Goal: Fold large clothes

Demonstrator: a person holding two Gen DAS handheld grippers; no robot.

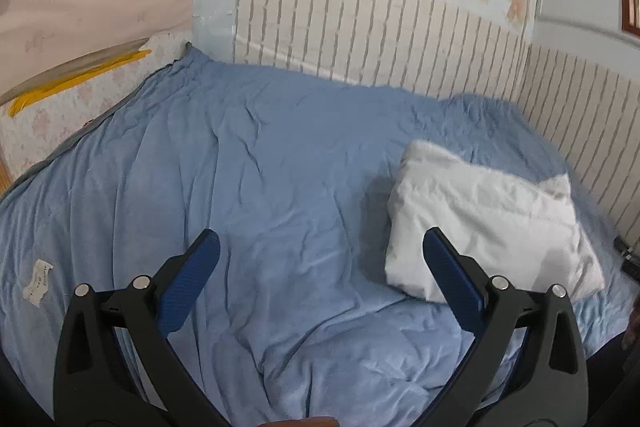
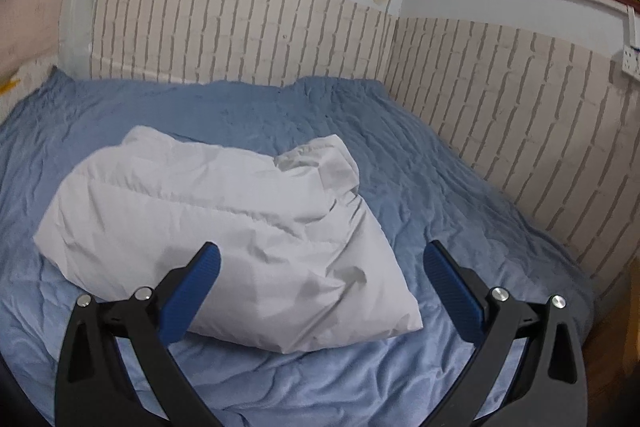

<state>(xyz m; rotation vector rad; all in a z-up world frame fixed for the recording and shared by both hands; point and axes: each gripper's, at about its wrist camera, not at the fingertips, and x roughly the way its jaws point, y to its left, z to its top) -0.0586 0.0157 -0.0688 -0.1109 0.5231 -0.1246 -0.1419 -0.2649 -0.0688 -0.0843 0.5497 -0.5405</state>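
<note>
White tag [image 1: 38, 281] on blue blanket [image 1: 260, 167]; writing unreadable

matt white padded cloth garment [image 2: 224, 211] on soft creased blue fabric bedspread [image 1: 260, 167]; ribbed blue pads [image 2: 450, 285], black plastic arms.

Both wrist cameras hang above the near edge of the blue bedspread [image 1: 260, 167], facing the brick-patterned wall [image 2: 240, 35], and share the white folded garment [image 2: 224, 227], nearer in the right view.
</note>
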